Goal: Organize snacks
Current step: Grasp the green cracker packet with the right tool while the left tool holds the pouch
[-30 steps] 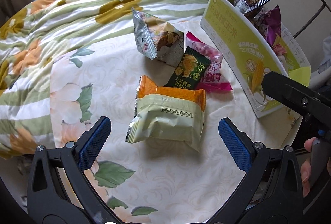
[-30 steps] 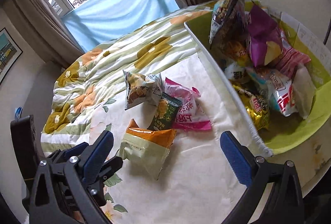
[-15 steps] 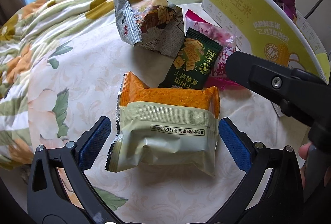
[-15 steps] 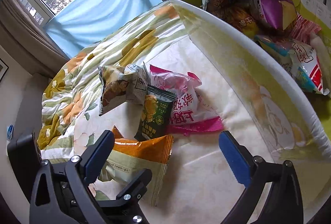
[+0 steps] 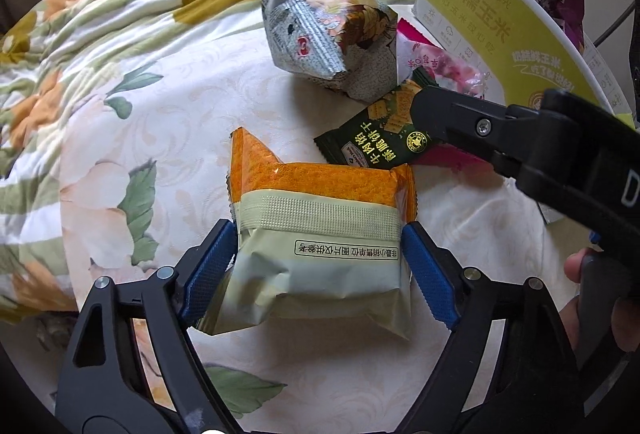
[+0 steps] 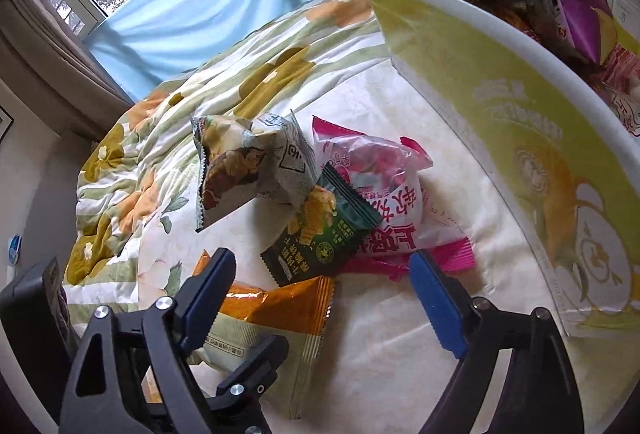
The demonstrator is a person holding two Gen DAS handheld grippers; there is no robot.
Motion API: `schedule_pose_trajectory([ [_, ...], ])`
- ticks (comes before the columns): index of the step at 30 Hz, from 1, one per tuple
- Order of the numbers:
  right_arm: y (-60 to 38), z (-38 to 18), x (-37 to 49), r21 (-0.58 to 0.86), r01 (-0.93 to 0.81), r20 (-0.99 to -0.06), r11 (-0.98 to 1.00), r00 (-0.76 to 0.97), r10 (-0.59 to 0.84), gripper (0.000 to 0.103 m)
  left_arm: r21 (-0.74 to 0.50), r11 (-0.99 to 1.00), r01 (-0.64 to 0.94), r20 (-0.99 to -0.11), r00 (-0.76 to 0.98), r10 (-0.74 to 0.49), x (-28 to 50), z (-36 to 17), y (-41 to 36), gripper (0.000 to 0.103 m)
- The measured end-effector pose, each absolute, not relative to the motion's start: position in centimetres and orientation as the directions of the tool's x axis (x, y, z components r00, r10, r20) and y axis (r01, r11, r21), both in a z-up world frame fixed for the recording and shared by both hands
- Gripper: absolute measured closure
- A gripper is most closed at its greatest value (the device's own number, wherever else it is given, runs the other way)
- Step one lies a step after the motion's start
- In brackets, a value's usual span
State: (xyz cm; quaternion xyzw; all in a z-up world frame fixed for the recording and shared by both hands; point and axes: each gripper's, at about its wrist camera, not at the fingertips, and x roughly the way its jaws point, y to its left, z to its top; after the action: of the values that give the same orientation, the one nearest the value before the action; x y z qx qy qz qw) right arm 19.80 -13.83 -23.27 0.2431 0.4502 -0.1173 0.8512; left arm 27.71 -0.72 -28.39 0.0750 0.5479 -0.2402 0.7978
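Your left gripper [image 5: 316, 270]: jaws closing, blue pads flanking puffy orange-and-pale-green foil snack packet [image 5: 320, 246] squarely between them, touching or about to; grip not yet firm. Packet's long axis runs across jaws, orange end ahead.

Your right gripper [image 6: 320, 298]: jaws closing, nothing pinched. Dark green flat cracker sachet [image 6: 324, 234] just ahead, between fingertips, long axis slanted. Yellow-green cardboard box [image 6: 500, 121] to right.
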Motion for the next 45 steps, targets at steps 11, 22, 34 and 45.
schedule_pose_trajectory([
  [11, -12.1, -24.9, 22.3, 0.295, 0.367, -0.842, 0.882, 0.536, 0.059, 0.019, -0.106, 0.902, 0.418, -0.921, 0.300, -0.247, 28.3, -28.2, 4.0, 0.021],
  [22, -10.6, -26.8, 25.1, 0.180, 0.235, -0.877, 0.955, 0.478, 0.048, 0.019, -0.132, 0.910, 0.393, -0.922, 0.288, -0.259, 27.8, -28.3, 6.2, 0.021],
  [34, -8.9, -26.4, 24.6, 0.095, -0.154, -0.900, 0.983, 0.409, 0.151, 0.019, -0.153, 0.902, 0.404, -0.920, 0.274, -0.279, 27.7, -28.5, 6.4, 0.021],
  [45, -6.7, -28.6, 25.5, -0.080, -0.523, -0.939, 0.849, 0.326, 0.112, 0.034, -0.156, 0.893, 0.422, -0.927, 0.249, -0.279, 28.1, -29.1, 6.4, 0.017],
])
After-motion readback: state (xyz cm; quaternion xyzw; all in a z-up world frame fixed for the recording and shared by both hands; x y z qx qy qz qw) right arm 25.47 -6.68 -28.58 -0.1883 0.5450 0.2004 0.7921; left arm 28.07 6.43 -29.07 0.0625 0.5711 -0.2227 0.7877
